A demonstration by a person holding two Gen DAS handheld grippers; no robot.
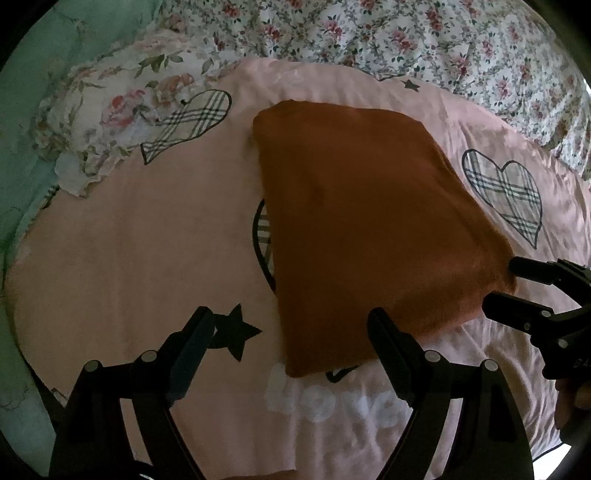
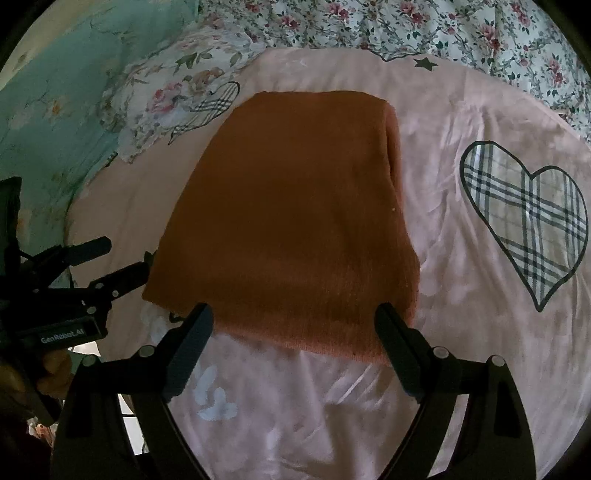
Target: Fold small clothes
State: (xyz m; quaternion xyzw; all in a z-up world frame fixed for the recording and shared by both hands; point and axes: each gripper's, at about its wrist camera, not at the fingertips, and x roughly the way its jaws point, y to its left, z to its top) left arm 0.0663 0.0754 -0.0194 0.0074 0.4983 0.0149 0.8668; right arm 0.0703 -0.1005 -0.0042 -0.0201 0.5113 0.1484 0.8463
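An orange-brown knit garment [image 1: 362,221] lies folded into a flat rectangle on the pink bedspread [image 1: 147,229]; it also shows in the right wrist view [image 2: 288,214]. My left gripper [image 1: 291,325] is open and empty, its fingers just at the garment's near left corner. My right gripper [image 2: 295,321] is open and empty, its fingers at the garment's near edge. The right gripper shows in the left wrist view [image 1: 506,284] at the garment's right corner. The left gripper shows in the right wrist view [image 2: 122,262] at its left corner.
The pink bedspread [image 2: 461,110] carries plaid hearts [image 2: 528,218], black stars [image 1: 232,332] and white lettering [image 1: 332,402]. A floral pillow [image 1: 110,122] lies at the far left, a floral quilt [image 1: 406,33] along the back, and a teal sheet [image 2: 55,110] to the left.
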